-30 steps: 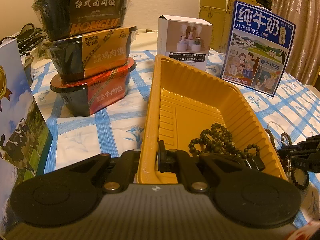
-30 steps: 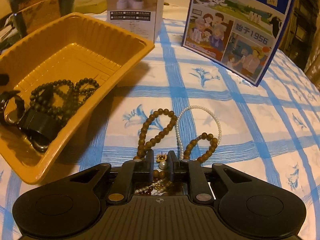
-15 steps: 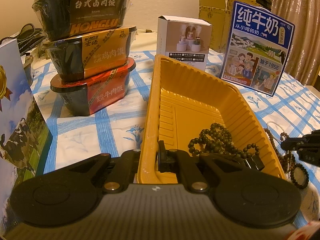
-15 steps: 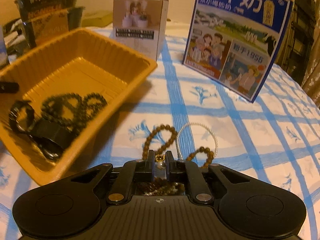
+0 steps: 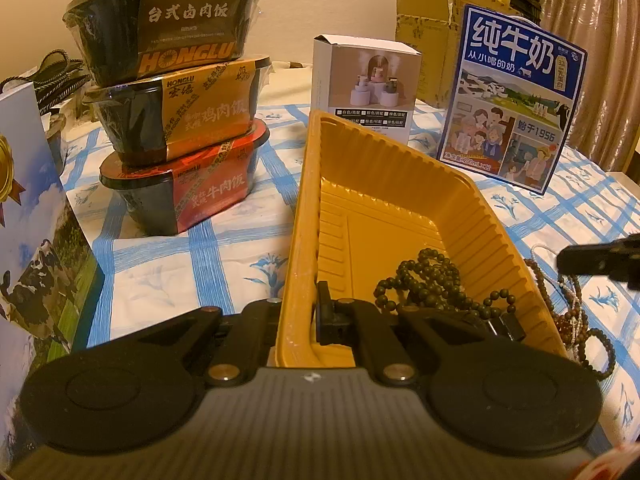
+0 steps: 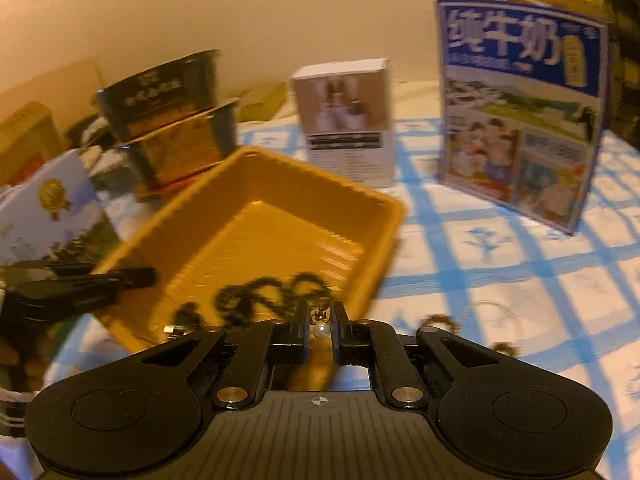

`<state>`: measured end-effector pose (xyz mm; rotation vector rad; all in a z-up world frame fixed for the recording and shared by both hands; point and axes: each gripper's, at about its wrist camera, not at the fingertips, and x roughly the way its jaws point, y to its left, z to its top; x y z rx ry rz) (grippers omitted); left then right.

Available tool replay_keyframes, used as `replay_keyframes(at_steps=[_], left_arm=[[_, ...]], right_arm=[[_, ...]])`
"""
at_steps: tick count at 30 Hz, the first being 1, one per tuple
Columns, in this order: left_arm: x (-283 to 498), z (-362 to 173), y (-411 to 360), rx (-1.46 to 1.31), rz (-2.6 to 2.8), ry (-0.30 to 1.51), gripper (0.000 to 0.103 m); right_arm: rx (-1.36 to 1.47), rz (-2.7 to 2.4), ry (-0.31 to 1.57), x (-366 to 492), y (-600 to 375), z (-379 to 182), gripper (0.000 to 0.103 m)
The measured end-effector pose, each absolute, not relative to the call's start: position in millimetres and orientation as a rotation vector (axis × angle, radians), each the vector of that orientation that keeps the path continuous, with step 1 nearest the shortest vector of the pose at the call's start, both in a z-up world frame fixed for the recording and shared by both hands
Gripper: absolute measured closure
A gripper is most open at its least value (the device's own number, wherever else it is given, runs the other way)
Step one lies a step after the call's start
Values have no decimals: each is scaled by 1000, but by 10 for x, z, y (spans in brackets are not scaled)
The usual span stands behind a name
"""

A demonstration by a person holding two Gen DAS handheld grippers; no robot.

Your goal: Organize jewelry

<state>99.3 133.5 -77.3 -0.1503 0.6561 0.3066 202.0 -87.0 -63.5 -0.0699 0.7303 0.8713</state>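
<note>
At lower centre, the right gripper (image 6: 321, 330) jaws pinch a pearl earring (image 6: 321, 329) (blurred); the left gripper (image 5: 298, 312) jaws clamp the yellow tray (image 5: 472, 216) rim.

One yellow ribbed plastic tray (image 5: 400, 216) ahead of the left claw — one dark green bead strand (image 5: 428, 280) inside it. Three stacked black meal bowls (image 5: 176, 108) ahead-left. Two upright cartons — one white box (image 5: 364, 84), one blue milk carton (image 5: 512, 100) — beyond.

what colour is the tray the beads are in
Mustard yellow tray with ribbed walls, clearest in the left wrist view.
</note>
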Motion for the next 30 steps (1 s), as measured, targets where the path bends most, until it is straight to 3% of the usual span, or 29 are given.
replay_keyframes(at_steps=[13,15,16,17,30], left_arm=[[993,-776,1337,-156,306,658,99],[993,-774,1336,-156,306,658,99],[992,-774,1338,-156,306,657,99],[992,-774,1339,-157,305,658,99],[993,-778,1347,-161,309,658,99]], right_arm=[[-44,936,744,2055,-389,-704,92],[-30,940,730,2055,-391,-667,81],[-21,945,722,2051,-404,-645,66],[-11,943,711,2044,-429,-623,58],[12,769,757,1846,-1249,-691,58]])
